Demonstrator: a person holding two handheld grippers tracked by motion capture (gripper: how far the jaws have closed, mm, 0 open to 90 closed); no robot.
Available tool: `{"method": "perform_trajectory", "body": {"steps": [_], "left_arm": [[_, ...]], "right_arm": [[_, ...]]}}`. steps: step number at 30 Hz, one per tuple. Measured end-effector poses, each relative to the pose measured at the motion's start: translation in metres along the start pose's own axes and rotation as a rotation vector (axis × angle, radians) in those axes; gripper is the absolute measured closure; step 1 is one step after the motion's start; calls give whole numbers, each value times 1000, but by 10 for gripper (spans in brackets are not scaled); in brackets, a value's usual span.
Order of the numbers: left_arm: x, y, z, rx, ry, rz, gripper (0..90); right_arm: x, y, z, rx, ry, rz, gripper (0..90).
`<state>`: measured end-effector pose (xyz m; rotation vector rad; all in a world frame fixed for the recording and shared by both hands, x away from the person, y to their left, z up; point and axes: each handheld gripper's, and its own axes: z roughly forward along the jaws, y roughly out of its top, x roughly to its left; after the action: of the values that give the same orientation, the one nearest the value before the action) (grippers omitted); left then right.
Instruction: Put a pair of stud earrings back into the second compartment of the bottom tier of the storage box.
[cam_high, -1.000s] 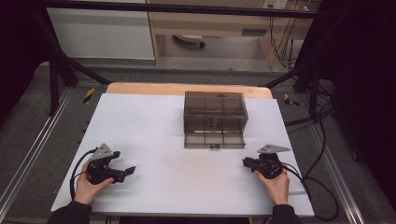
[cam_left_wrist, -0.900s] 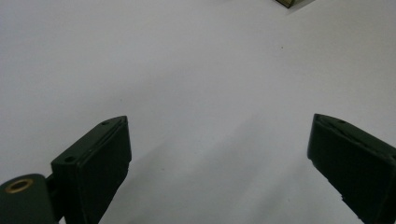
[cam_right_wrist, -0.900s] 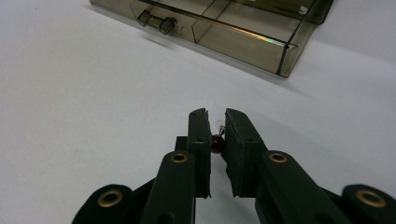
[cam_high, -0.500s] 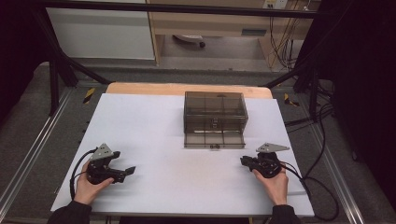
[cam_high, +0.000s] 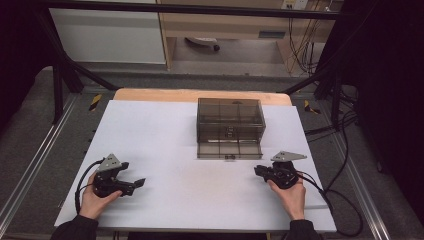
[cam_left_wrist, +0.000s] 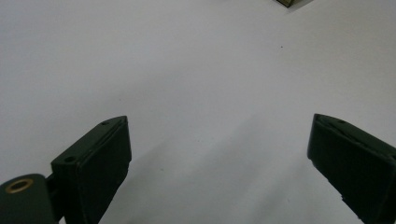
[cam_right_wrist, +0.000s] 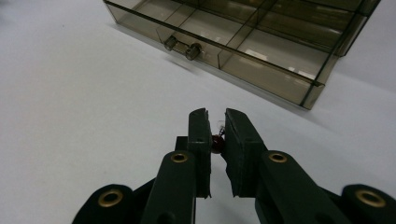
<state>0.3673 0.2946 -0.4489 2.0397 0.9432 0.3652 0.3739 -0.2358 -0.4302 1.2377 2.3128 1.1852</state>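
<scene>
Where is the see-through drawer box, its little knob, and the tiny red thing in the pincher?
drawer box (cam_high: 230, 117), high view, its top.
knob (cam_right_wrist: 193, 50), right gripper view, round front end.
tiny red thing (cam_right_wrist: 217, 142), right gripper view, red middle between the jaws.

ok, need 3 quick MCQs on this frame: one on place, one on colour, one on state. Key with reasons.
1. Where is the open drawer relative to the right gripper?
A. straight ahead of it
B. behind it
C. underneath it

2. What colour is the small bead between the right gripper's fingers?
A. green
B. dark red
C. yellow

3. How do the left gripper fingers stand?
A. shut on a bead
B. shut with nothing between
C. wide open over the bare table

Key: 1 A, the drawer fills the top of the right gripper view. 2 B, a dark red bead shows pinched there. 3 C, the fingers are far apart with white table between.
</scene>
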Motion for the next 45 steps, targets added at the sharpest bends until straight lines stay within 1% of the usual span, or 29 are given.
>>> {"method": "perform_trajectory", "body": {"steps": [6,10,11,18,22,33,35,45], "left_arm": [[0,0,0,0,1,0,61],[0,0,0,3,0,1,61],[0,0,0,2,0,1,62],[0,0,0,2,0,1,62],[0,0,0,3,1,2,62],[0,0,0,3,0,2,62],[0,0,0,3,-1,2,62],[0,0,1,4,-2,2,63]], "right_arm": [[2,5,1,-8,0,-7,809],[3,9,0,-13,0,0,809],[3,10,-1,-17,-1,-7,809],[7,19,1,-30,2,-11,809],[10,26,4,-42,7,-21,809],[17,44,14,-45,9,-35,810],[18,48,16,-53,8,-39,810],[18,65,25,-55,3,-41,810]]}}
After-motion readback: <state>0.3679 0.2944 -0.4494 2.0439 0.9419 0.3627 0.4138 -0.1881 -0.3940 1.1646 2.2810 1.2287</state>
